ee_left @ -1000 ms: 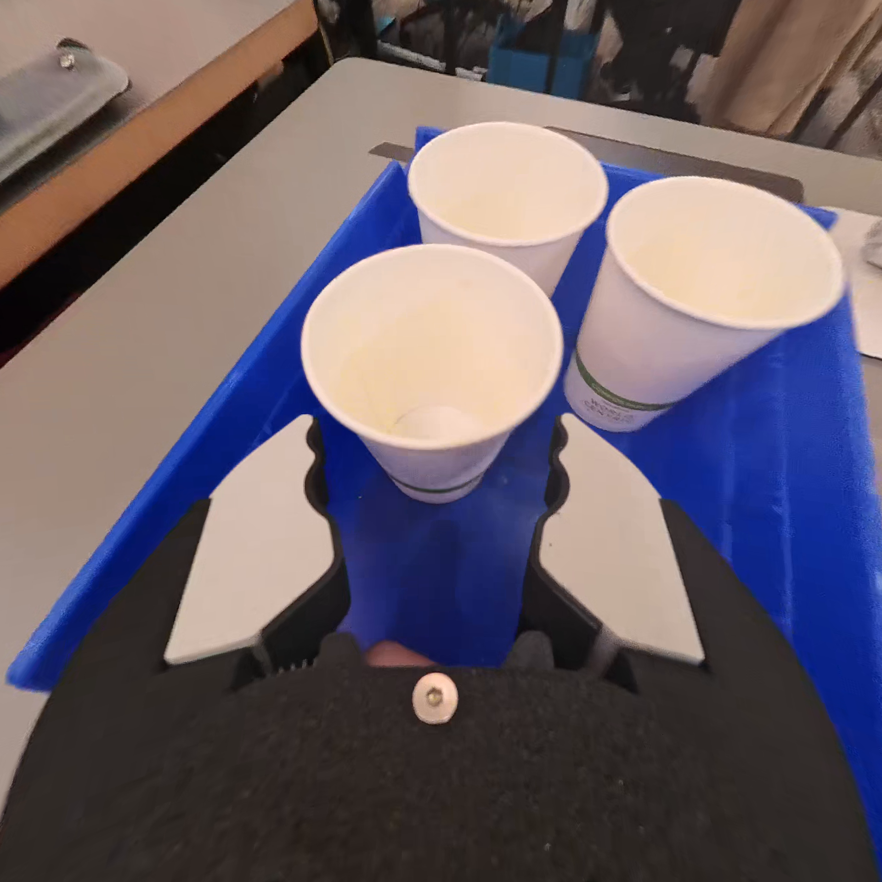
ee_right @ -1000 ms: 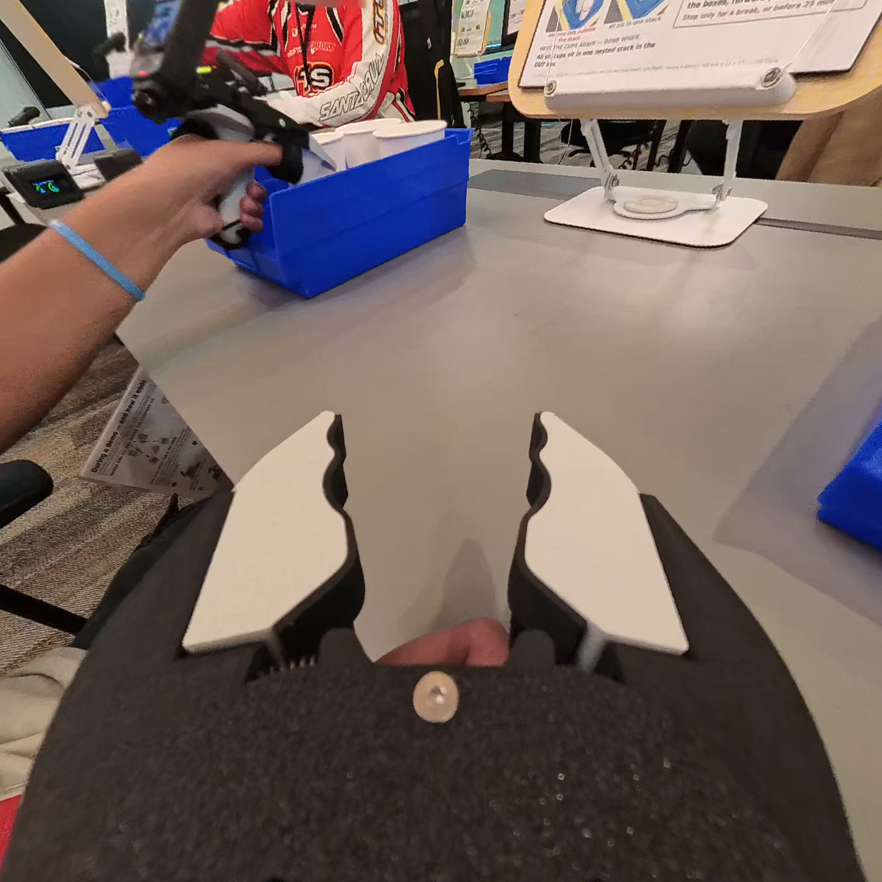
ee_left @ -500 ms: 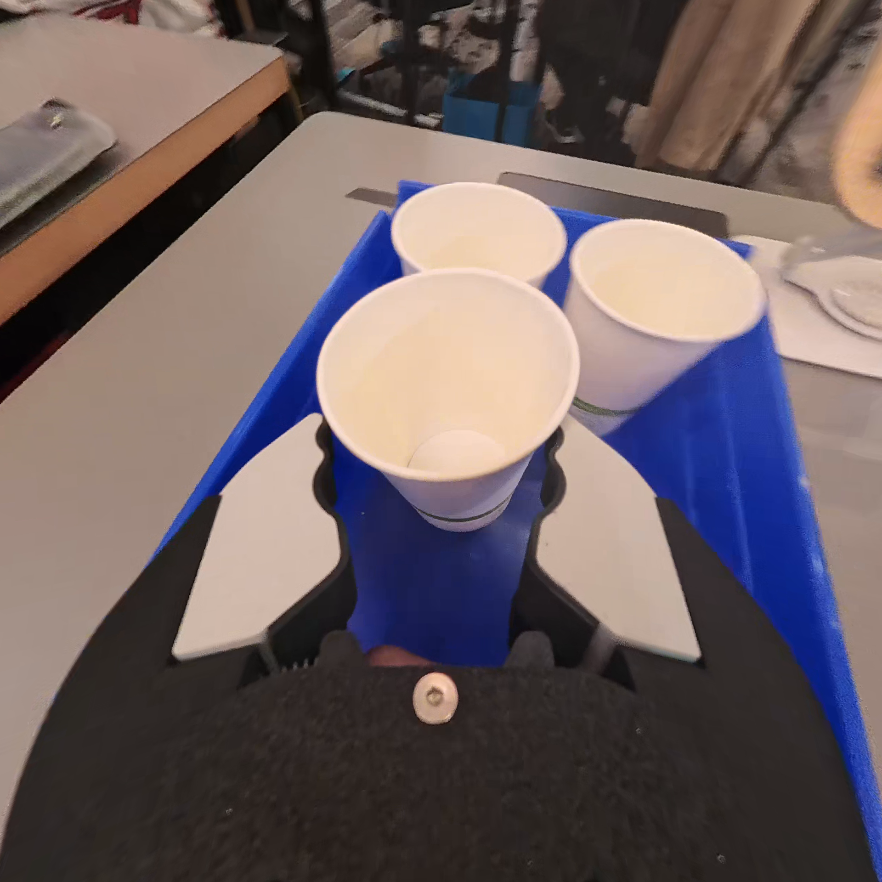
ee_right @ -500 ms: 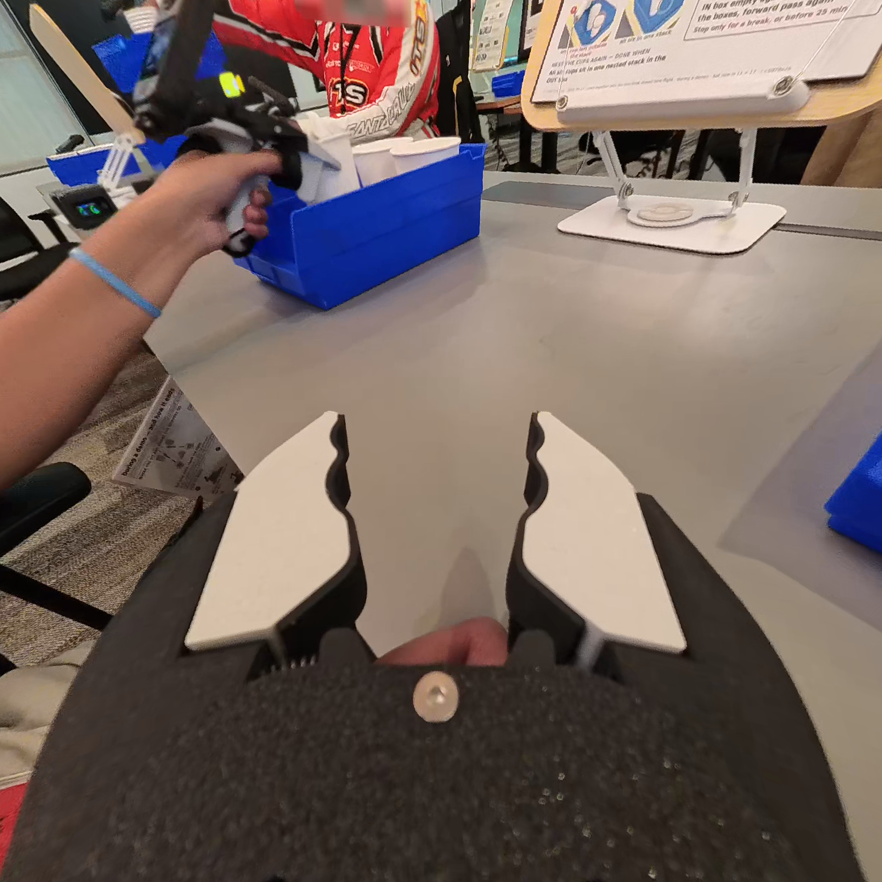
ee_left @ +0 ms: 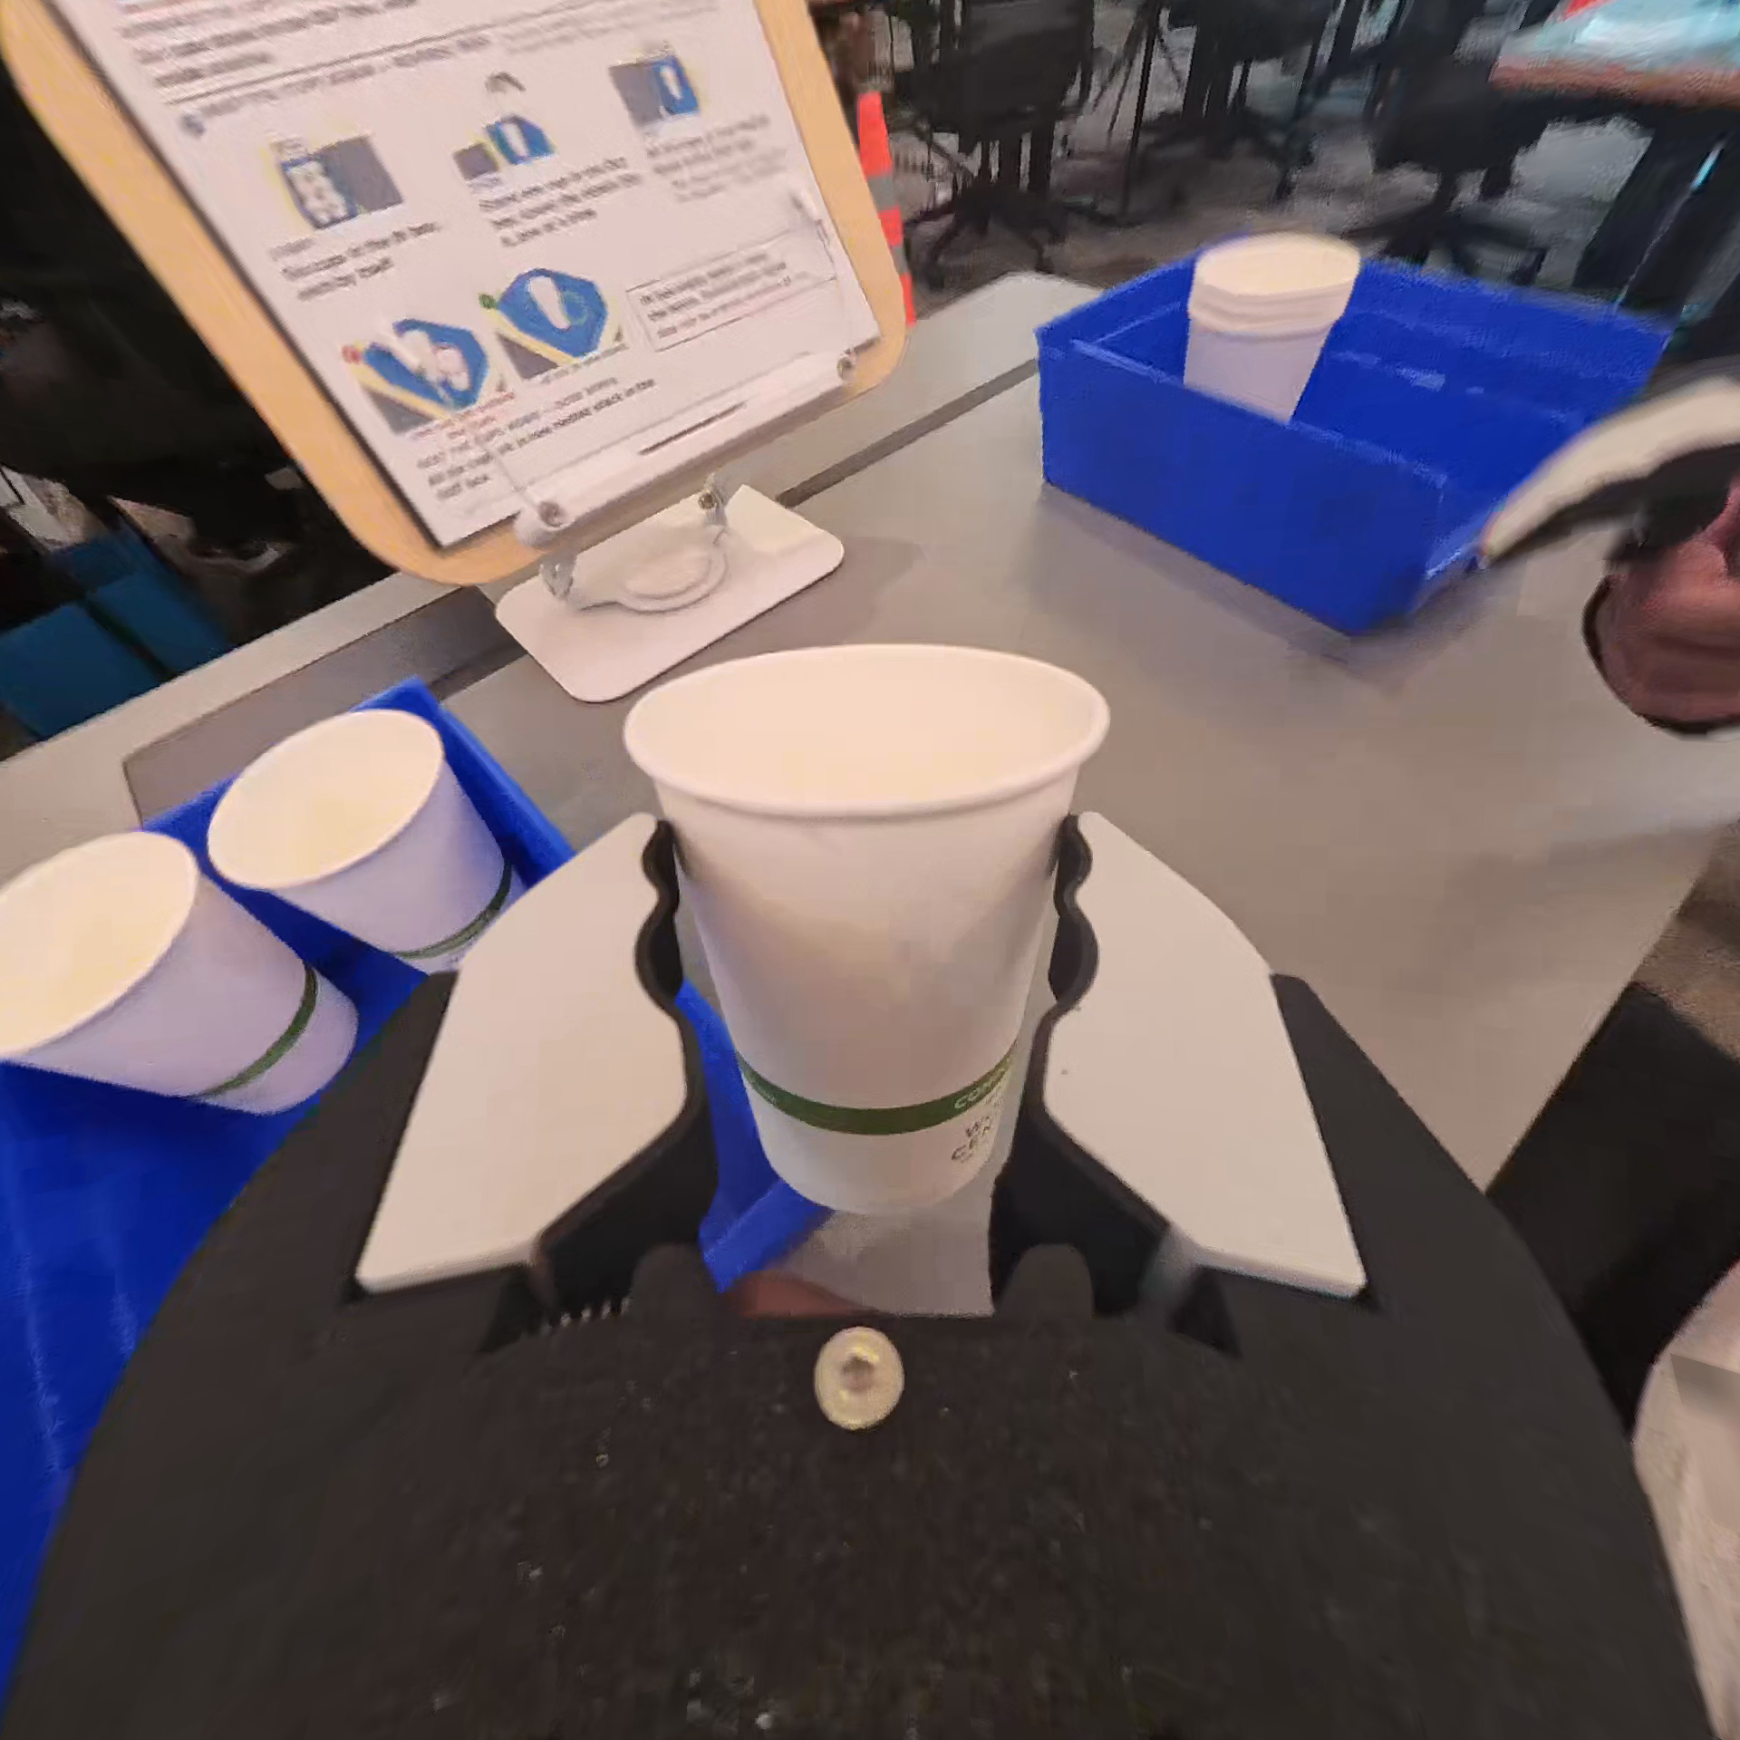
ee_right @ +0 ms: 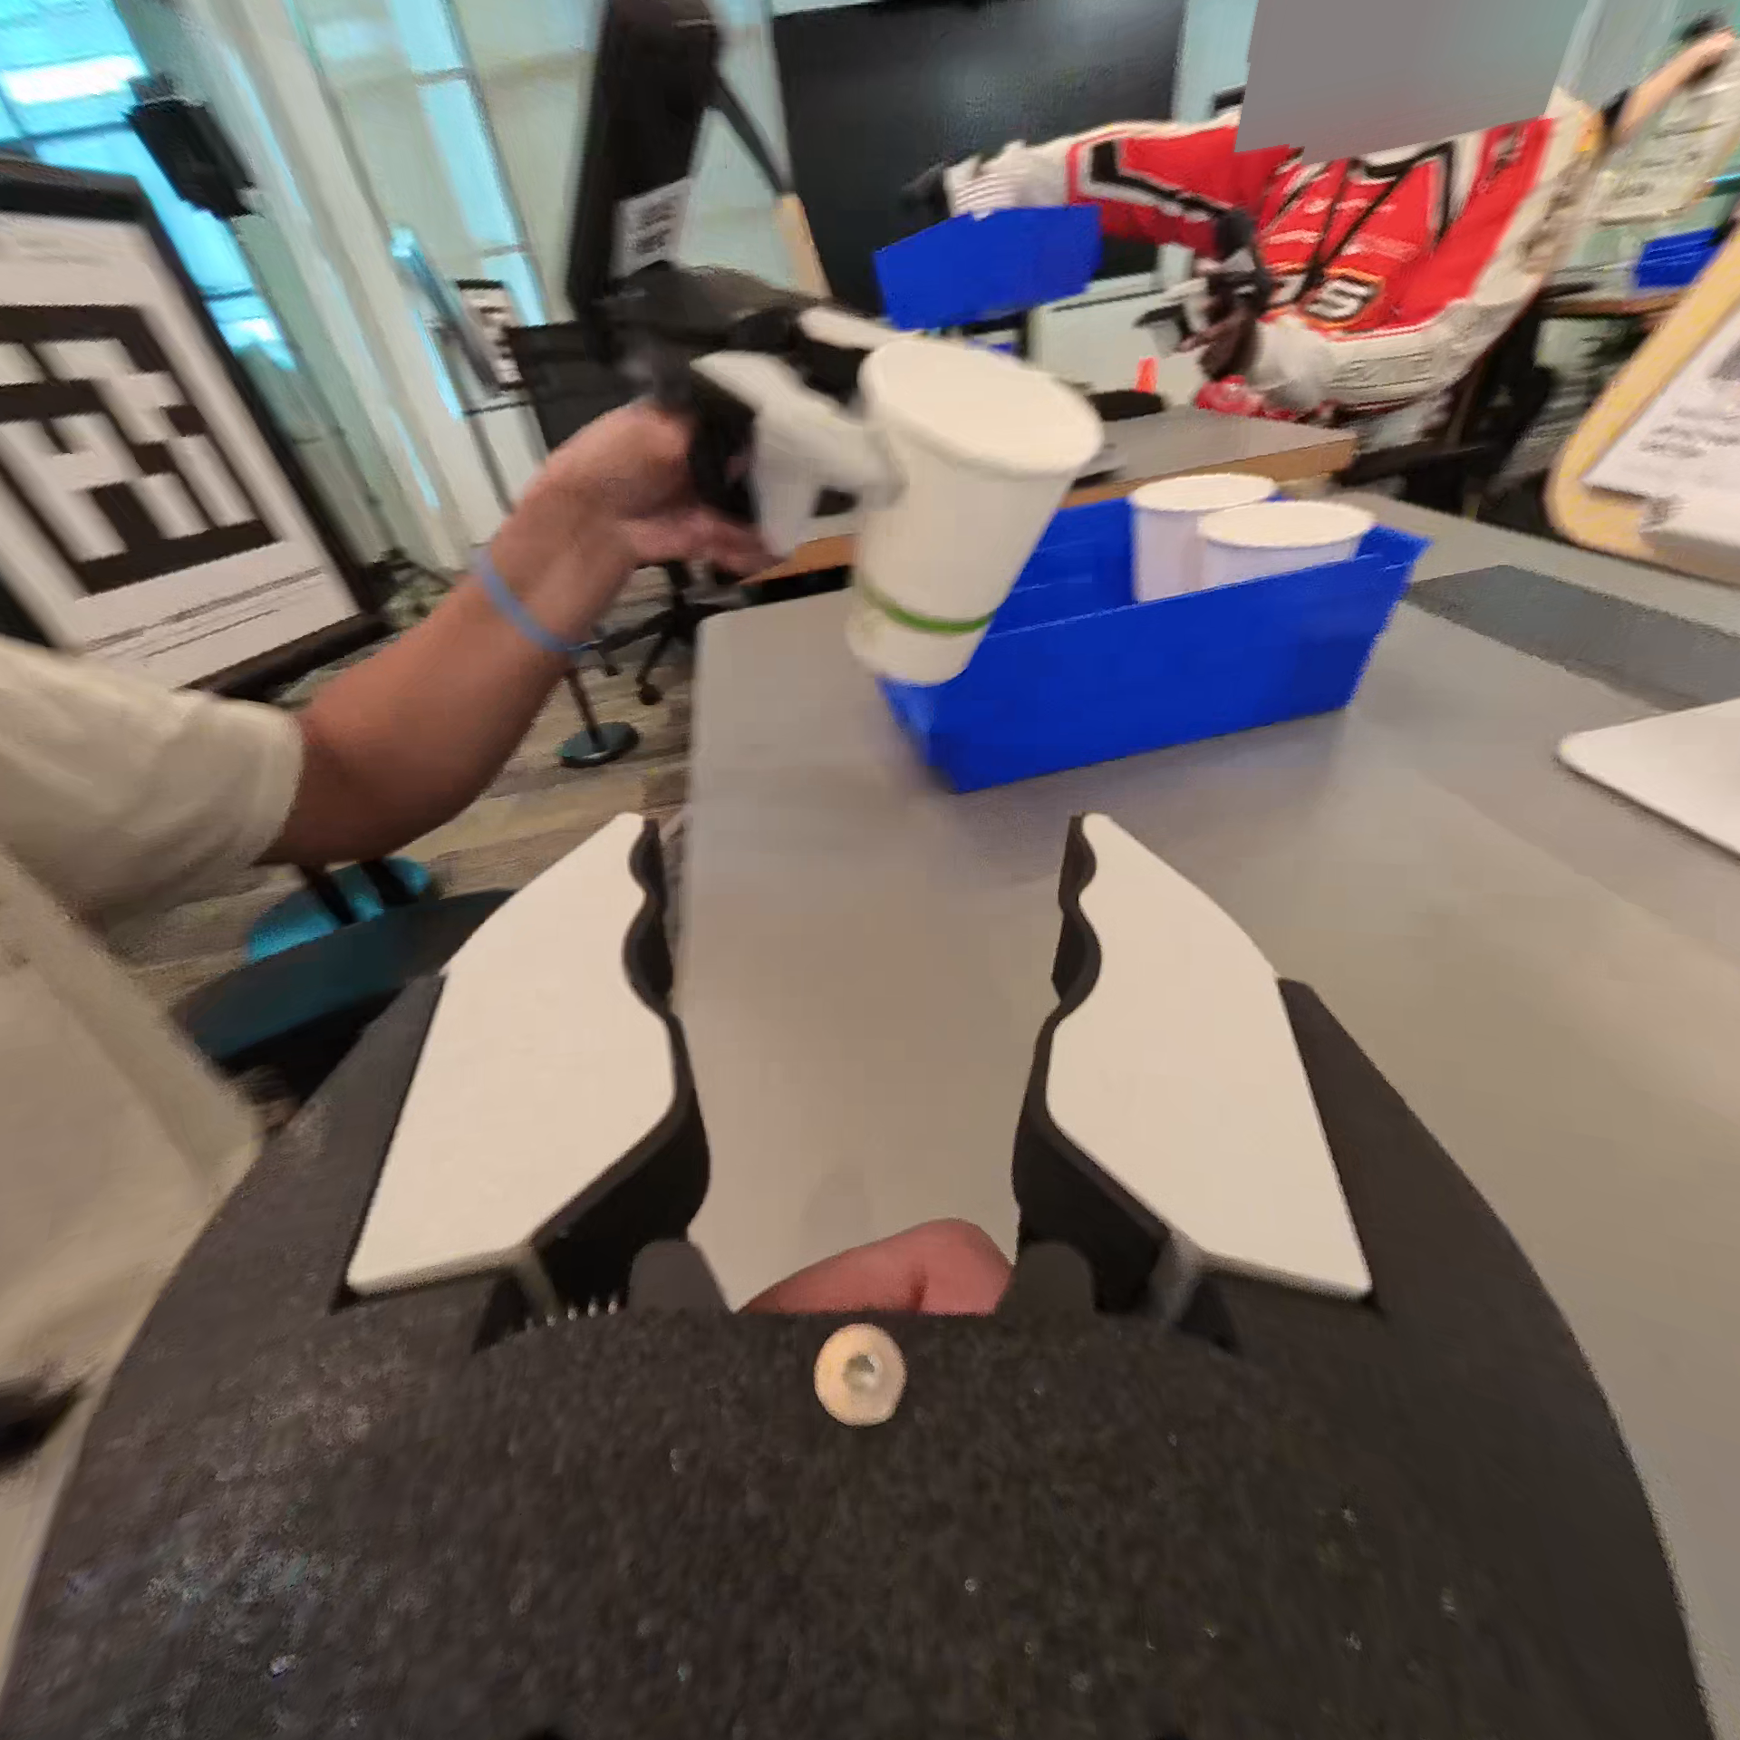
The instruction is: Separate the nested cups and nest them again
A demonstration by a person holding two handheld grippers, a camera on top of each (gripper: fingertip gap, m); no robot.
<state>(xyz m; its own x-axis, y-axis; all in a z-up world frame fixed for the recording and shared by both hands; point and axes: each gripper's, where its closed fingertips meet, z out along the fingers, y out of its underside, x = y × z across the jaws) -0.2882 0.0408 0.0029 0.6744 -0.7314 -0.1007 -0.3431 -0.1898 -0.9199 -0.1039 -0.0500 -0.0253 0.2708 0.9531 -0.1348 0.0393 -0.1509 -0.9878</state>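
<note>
The left hand (ee_right: 612,490), forearm stretched out from the left of the right wrist view with a blue band at the wrist, holds the left gripper (ee_left: 866,927) raised above the desk (ee_left: 1318,847) near the front end of a blue bin (ee_right: 1158,678). Its fingers are clamped on a white paper cup (ee_left: 871,942) with a green band, one finger on each side of the wall just under the rim; the cup hangs clear of the desk, roughly upright in the left wrist view and tilted in the right wrist view. In the bin to the left, two more cups (ee_left: 339,838) stand side by side, open ends up and leaning. Farther off on the right sits a second bin (ee_left: 1299,490) with a cup stack (ee_left: 1262,320) in it, standing against an inner divider. The right gripper (ee_right: 864,904) hovers low over bare desk, pointing toward the held cup, its fingers wide apart with nothing between them; a fingertip shows at its base. In the left wrist view the right gripper appears only as a blur at the right edge, with the right hand (ee_left: 1676,621) behind it. An instruction board (ee_left: 490,245) on a white stand rises at the back of the desk between the two bins.
</note>
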